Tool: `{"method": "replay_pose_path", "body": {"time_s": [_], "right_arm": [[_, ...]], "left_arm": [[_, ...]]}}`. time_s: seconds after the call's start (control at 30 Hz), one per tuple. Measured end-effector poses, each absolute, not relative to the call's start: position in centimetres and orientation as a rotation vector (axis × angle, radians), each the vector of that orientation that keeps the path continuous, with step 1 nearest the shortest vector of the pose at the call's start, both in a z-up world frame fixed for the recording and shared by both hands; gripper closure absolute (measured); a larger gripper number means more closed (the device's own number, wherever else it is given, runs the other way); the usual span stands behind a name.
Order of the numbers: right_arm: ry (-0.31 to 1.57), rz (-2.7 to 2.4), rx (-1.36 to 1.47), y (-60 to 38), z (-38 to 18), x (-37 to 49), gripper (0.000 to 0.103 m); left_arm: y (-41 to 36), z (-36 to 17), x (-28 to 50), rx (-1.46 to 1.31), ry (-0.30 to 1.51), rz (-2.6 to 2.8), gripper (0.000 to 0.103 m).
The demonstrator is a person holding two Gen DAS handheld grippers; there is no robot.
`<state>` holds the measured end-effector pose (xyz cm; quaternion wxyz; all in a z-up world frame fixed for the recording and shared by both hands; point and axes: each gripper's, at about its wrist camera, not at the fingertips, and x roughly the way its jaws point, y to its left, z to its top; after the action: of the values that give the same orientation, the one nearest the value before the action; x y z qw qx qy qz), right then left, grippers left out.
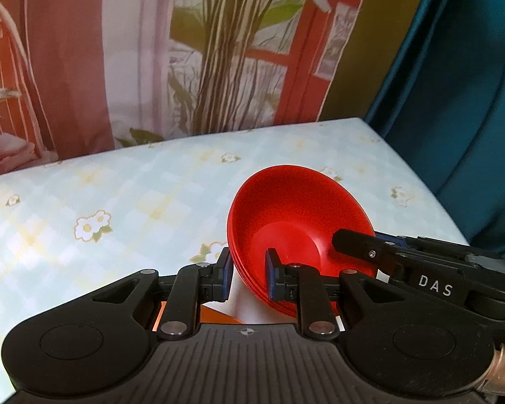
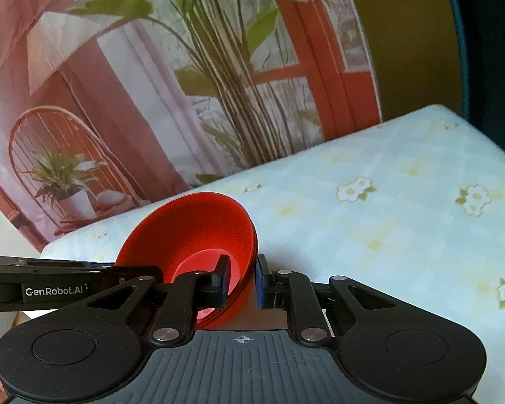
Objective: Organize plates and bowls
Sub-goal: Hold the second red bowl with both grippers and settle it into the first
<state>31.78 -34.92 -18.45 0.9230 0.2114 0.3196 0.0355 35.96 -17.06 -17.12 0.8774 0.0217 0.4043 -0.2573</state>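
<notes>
Over the worktop [image 1: 118,181], my left gripper [image 1: 249,277] clamps the red bowls' [image 1: 296,208] near rim. From the right wrist, my right gripper [image 2: 242,281] pinches the opposite rim (stack tilted); uneven pulling could slip it loose.

Smooth, glossy red plastic bowls [image 1: 296,222] sit in matt black plastic claws [image 1: 249,274] with ribbed grey housing, above a flower-printed cloth-covered tabletop [image 1: 118,202].
</notes>
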Motion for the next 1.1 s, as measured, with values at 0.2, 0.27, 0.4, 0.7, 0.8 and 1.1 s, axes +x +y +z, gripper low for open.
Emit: {"method": "replay_pose_path", "body": {"time_s": [0.2, 0.27, 0.4, 0.7, 0.8, 1.1], "right_arm": [[0.639, 0.071, 0.412, -34.0, -16.6, 30.8, 0.087], [0.638, 0.076, 0.404, -33.5, -16.1, 30.5, 0.087], [0.64, 0.092, 0.389, -32.0, -15.4, 30.1, 0.087], [0.665, 0.143, 0.349, -27.6, -14.8, 30.0, 0.087], [0.675, 0.159, 0.339, -26.2, -15.0, 30.1, 0.087], [0.724, 0.196, 0.312, -22.8, -16.1, 30.2, 0.087]], "left_arm": [[-15.7, -16.0, 34.3, 0.039, 0.819, -0.54, 0.082], [-15.1, -15.7, 33.9, 0.034, 0.816, -0.536, 0.082], [-13.4, -15.3, 33.0, 0.023, 0.809, -0.522, 0.082], [-9.1, -15.2, 31.5, -0.005, 0.812, -0.476, 0.081], [-7.7, -15.5, 31.3, -0.017, 0.819, -0.459, 0.081], [-5.2, -16.7, 30.5, -0.029, 0.847, -0.426, 0.081]]}}
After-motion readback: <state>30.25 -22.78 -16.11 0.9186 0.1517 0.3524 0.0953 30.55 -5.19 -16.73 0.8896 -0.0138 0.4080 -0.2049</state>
